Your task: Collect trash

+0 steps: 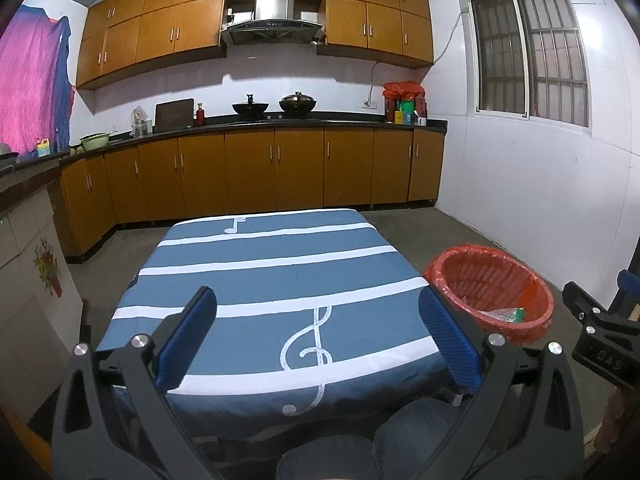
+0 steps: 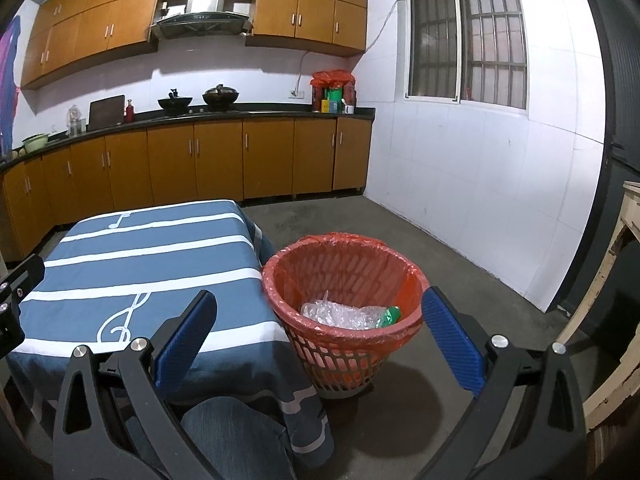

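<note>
— Right wrist view: crumpled clear plastic (image 2: 340,314) with a green bit, perhaps a bottle, lies inside the red-lined basket (image 2: 404,276).
— Light, crackly; pinch a fold. Right gripper (image 2: 320,332) and left gripper (image 1: 316,328) gape wide, empty.

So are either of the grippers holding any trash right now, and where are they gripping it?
No, nothing is held. The left gripper and right gripper are both open with empty gaps. Crumpled plastic lies in the red basket.
</note>
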Available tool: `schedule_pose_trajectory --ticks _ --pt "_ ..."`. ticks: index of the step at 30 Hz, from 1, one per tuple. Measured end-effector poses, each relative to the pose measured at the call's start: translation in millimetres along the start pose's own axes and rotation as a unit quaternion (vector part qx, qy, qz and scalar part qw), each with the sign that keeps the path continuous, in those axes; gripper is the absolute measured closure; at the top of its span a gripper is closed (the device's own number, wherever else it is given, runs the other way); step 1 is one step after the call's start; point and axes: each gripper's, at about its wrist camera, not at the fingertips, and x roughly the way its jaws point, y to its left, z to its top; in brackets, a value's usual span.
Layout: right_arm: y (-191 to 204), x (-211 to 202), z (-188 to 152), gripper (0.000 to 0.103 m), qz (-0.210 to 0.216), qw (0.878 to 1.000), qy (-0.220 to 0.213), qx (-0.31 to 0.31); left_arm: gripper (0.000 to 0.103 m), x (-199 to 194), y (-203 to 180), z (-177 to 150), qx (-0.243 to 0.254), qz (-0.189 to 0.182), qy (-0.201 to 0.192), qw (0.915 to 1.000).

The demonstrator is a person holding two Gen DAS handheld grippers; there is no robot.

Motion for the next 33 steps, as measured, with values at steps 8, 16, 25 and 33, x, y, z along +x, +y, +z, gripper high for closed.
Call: schedule_pose_trajectory --ticks 8,16,25,33 --pt "-4.9 -1.9 -0.1 0.002 -0.002 1.000 0.004 0.004 0.004 -2.1 -0.2 -2.4 -0.002 0.001 0.001 1.0000" --pt "-5.1 -0.9 -2.1 0.002 -0.001 1.000 0.010 0.004 0.004 -5.6 -1.5 -9.6 -0.007 0.001 0.006 1.0000" --pt "-4.4 -1.8 -4.0 0.002 0.001 1.000 0.015 0.005 0.004 -5.5 -2.2 -11.0 -0.008 0.000 0.011 0.9999" --pt "-3.4 -1.2 -4.5 0.002 0.001 1.000 0.016 0.004 0.004 -4.2 -1.6 -9.4 -0.010 0.000 0.012 0.9999"
